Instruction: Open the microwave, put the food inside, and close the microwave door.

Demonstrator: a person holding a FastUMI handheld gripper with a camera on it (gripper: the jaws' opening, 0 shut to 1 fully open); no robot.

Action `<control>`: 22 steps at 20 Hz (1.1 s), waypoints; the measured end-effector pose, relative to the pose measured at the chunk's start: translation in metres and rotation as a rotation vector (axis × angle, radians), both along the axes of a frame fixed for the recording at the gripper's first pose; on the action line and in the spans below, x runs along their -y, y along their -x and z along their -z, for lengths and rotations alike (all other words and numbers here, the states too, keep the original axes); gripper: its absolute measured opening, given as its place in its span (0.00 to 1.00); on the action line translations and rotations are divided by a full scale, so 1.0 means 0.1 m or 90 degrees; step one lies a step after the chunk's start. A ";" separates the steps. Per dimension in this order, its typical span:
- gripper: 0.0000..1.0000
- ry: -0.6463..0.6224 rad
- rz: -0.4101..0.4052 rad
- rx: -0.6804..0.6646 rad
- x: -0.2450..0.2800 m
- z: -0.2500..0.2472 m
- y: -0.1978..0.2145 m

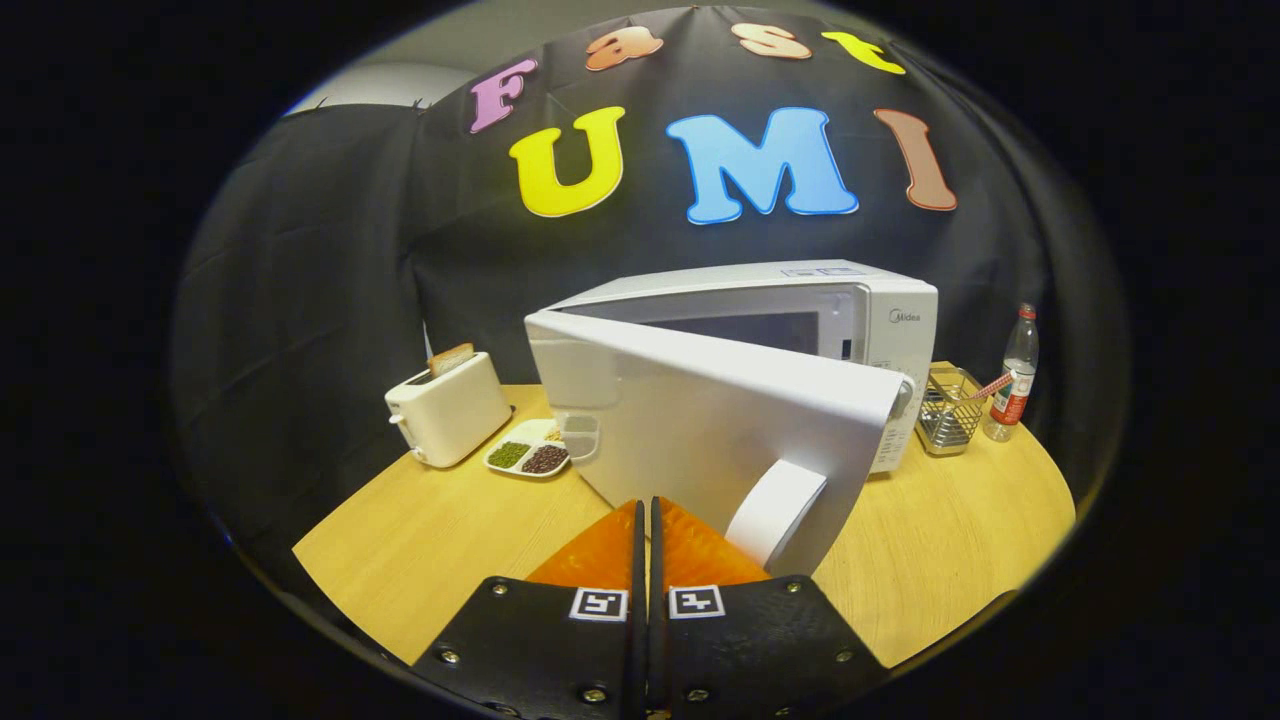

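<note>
Wooden table (pixel 450 530) — microwave (pixel 880 330), toaster (pixel 450 410), tray (pixel 527 458), basket (pixel 948 412), bottle (pixel 1015 380).

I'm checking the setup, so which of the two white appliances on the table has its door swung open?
The microwave: its door stands swung out just ahead of the shut gripper. The toaster just holds bread.

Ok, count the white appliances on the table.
2. The microwave stands beyond the shut tool, its door swung open. The toaster sits left of it, beside the divided dish.
</note>
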State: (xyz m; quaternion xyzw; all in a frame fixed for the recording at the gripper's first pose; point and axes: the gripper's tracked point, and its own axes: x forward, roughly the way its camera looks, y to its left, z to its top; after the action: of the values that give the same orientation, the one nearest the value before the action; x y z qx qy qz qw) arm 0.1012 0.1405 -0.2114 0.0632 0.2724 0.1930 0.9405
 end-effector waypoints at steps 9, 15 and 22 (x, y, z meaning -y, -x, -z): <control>0.01 0.022 0.062 0.021 0.35 0.03 -0.69; 0.01 0.042 0.093 0.034 0.50 0.09 -1.16; 0.01 0.040 0.120 0.036 0.52 0.18 -1.51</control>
State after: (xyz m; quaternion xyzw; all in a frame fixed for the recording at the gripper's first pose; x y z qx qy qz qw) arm 0.2521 0.0886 -0.2291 0.0537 0.2446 0.0964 0.9633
